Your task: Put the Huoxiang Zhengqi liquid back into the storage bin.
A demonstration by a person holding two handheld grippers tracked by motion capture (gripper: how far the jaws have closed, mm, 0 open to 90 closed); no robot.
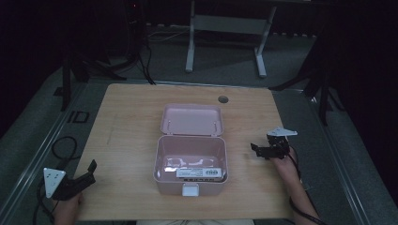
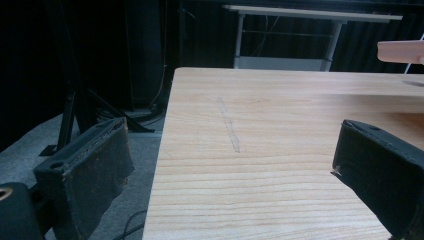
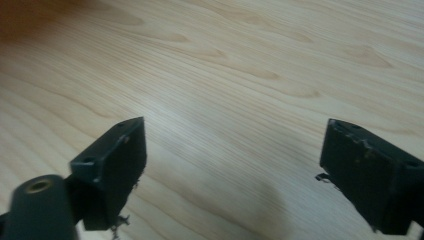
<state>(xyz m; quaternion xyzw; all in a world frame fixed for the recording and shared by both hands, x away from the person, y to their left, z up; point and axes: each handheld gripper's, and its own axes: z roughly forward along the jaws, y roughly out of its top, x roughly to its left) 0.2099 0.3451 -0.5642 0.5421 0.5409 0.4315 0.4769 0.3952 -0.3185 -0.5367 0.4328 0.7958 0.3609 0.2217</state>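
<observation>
Left tool [image 1: 92, 165] wide apart, empty | right tool [image 1: 255, 149] wide apart, empty | box [image 1: 190, 161] untouched between

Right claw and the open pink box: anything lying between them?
No. In the high view, only bare wooden table separates the right claw from the pink box. The right gripper view shows plain wood between its open jaws.
</observation>
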